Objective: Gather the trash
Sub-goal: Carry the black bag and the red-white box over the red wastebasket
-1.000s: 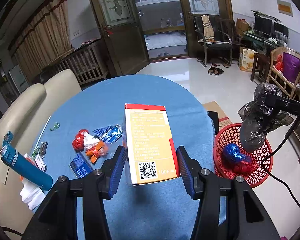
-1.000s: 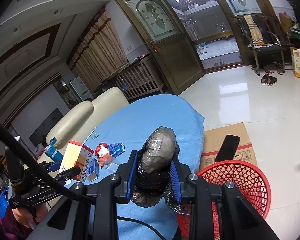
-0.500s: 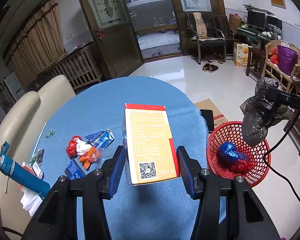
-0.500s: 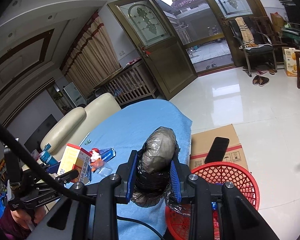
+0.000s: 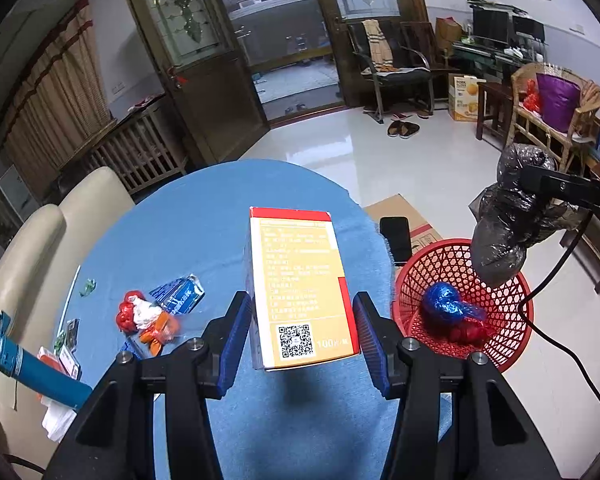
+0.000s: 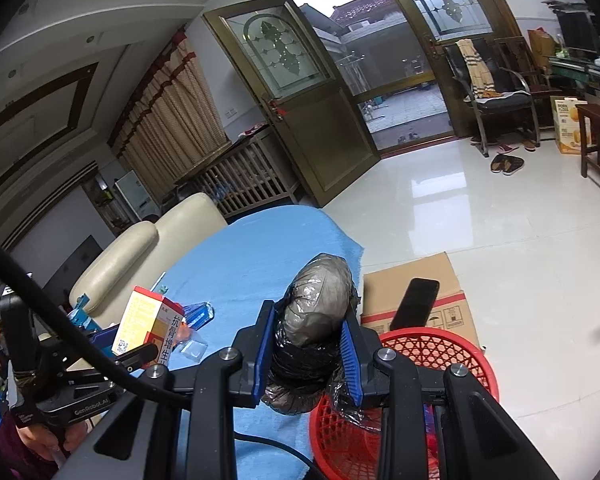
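Both grippers have drifted across the room since the earlier frames: the red basket (image 5: 464, 304) now sits nearer the middle of the left wrist view, and the table litter has slid further left. We find the black bag bundle (image 6: 314, 328) clamped between the blue pads of the right gripper (image 6: 306, 354), held in the air above the basket's near rim, apart from the trash already in it. In the left wrist view the same bundle hangs over the basket's far right side. We note a blue foil wad (image 5: 446, 306) and red scraps lying inside the basket. The left gripper (image 5: 300, 334) is closed on the orange box (image 5: 300, 292), pads pressed to its two sides, box raised clear of the blue table cloth (image 5: 188, 232). Left on the cloth we see a red and white wrapper cluster (image 5: 144, 318), a blue sachet (image 5: 178, 294) and a blue tube (image 5: 36, 376). A dark phone (image 5: 396, 236) rests on a cardboard carton (image 6: 420, 284) just beside the basket.
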Motion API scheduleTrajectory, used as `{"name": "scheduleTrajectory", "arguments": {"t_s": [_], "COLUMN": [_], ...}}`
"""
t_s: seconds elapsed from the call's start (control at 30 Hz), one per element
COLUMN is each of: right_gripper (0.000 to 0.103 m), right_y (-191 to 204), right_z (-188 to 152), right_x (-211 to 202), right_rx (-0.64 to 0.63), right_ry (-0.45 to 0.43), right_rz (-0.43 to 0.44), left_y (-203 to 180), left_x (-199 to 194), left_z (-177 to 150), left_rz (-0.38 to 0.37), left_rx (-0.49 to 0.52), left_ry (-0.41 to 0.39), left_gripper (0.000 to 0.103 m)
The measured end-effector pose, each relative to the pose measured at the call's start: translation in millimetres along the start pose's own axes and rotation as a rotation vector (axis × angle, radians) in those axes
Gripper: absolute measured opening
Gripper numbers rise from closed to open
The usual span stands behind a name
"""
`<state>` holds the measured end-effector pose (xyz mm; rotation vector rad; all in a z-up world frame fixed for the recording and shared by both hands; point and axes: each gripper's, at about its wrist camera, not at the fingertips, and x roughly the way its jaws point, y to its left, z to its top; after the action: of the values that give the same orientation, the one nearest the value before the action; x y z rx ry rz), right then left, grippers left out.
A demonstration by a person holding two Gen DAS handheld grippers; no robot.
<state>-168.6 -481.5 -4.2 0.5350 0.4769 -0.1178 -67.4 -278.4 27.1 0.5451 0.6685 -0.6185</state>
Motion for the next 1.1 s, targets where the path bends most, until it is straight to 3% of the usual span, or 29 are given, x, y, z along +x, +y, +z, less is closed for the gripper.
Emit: {"name": "scheduleTrajectory", "arguments": {"t_s": [0.87,1.1], "right_gripper": [0.033,0.033], "right_y": [-44,-59], "right_z": [-3,-5], "right_x": [-5,-6], "right_rx": [0.081,0.092], "right_ry": [-0.013,-0.011], "right_rz": [-0.054,-0.117], "left_y": [-54,-61], "left_x": [27,37], "left_z": [18,22], "left_rz": [-0.072,-0.178], "left_rx": [0.108,0.080], "left_ry": [0.047,0.064], "left_gripper": [0.054,0.054]}}
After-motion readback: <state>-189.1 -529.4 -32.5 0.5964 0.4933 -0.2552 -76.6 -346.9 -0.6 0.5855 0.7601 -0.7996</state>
